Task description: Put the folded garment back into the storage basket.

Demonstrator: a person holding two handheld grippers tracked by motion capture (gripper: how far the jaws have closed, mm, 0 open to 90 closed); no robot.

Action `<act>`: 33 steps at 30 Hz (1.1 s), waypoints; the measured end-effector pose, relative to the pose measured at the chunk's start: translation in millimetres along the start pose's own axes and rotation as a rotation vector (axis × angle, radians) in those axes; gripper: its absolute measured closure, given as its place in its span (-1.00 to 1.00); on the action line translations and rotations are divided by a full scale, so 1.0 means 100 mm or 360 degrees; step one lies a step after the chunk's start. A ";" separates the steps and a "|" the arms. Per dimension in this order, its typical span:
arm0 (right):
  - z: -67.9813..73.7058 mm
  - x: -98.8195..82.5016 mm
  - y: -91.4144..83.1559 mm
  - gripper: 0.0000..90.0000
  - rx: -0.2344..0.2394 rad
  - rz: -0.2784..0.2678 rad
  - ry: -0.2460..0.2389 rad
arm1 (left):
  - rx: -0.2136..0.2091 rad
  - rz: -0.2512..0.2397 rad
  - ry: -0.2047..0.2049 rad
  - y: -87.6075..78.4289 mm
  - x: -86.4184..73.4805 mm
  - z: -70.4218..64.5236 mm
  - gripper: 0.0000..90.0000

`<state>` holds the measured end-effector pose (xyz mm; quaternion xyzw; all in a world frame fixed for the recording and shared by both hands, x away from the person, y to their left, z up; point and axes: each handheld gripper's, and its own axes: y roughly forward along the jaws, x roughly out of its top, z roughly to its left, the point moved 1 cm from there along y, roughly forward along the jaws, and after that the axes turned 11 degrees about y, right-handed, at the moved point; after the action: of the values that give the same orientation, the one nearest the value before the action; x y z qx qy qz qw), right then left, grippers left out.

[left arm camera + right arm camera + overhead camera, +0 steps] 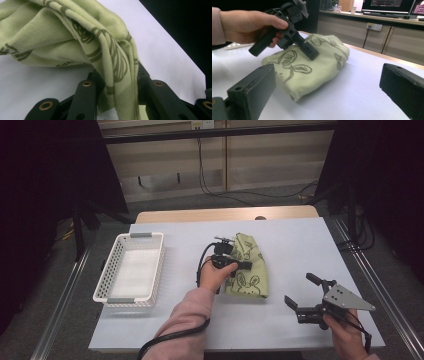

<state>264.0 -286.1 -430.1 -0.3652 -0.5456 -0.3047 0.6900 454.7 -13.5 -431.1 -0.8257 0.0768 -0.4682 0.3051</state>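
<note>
A folded light-green cloth (251,272) with olive rabbit drawings lies mid-table. My left gripper (242,265) reaches over its left edge and is shut on a bunched fold of the cloth (110,57), which rises pinched between the black jaws of the left gripper (117,77). The right gripper view has the same cloth (319,67) with the left gripper (310,52) angled down onto its top, held by a hand in a pink sleeve. My right gripper (302,291) hovers near the table's front right, open, with nothing between its wide-set jaws (328,85).
A white slatted basket (131,236) stands at the left of the white table (300,240) with nothing visible inside. Cables trail from both grippers toward the front edge. Cabinets and floor cables lie beyond the far edge.
</note>
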 end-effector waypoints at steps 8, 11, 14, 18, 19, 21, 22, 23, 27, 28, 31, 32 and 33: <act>0.00 0.00 0.00 -0.99 0.0004 0.0002 0.0003 | -0.0005 0.0018 0.0017 -0.24 0.01 0.04 0.57; 0.00 0.00 0.01 -0.99 0.0008 0.0004 0.0004 | 0.0000 0.0034 0.0029 -0.31 0.01 0.06 0.57; 0.00 0.00 0.01 -0.99 0.0007 0.0003 0.0004 | 0.0013 0.0103 0.0036 -0.38 0.02 0.06 0.57; 0.00 0.00 0.01 -0.99 0.0009 0.0004 0.0002 | 0.0001 0.0083 0.0030 -0.44 0.02 0.07 0.57; 0.00 0.00 0.01 -0.99 0.0007 0.0005 0.0002 | -0.0005 0.0080 0.0043 -0.46 0.02 0.07 0.57; 0.00 0.00 0.01 -0.99 0.0007 0.0003 0.0004 | -0.0007 0.0100 0.0030 -0.49 0.03 0.07 0.57; 0.00 0.00 0.01 -0.99 0.0009 0.0003 0.0002 | -0.0002 0.0109 0.0034 -0.51 0.03 0.07 0.57; 0.00 0.00 0.01 -0.99 0.0011 0.0001 -0.0002 | 0.0000 0.0102 0.0024 -0.52 0.03 0.07 0.57; 0.00 0.00 0.01 -0.99 0.0008 0.0002 0.0005 | -0.0014 0.0128 0.0031 -0.59 0.05 0.08 0.57; 0.00 0.00 0.01 -0.99 0.0009 0.0003 0.0002 | -0.0006 0.0138 0.0049 -0.61 0.05 0.09 0.57; 0.00 0.00 0.01 -0.99 0.0011 0.0000 -0.0001 | -0.0017 0.0148 0.0053 -0.65 0.06 0.08 0.57; 0.00 0.00 0.01 -0.99 0.0011 0.0001 -0.0001 | -0.0010 0.0161 0.0061 -0.66 0.07 0.08 0.57; 0.00 0.00 0.01 -0.99 0.0010 0.0001 -0.0001 | 0.0001 0.0170 0.0060 -0.68 0.07 0.08 0.57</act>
<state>264.6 -285.5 -430.4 -0.3632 -0.5468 -0.3026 0.6910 454.3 41.3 -389.5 -0.8113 0.1265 -0.4668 0.3285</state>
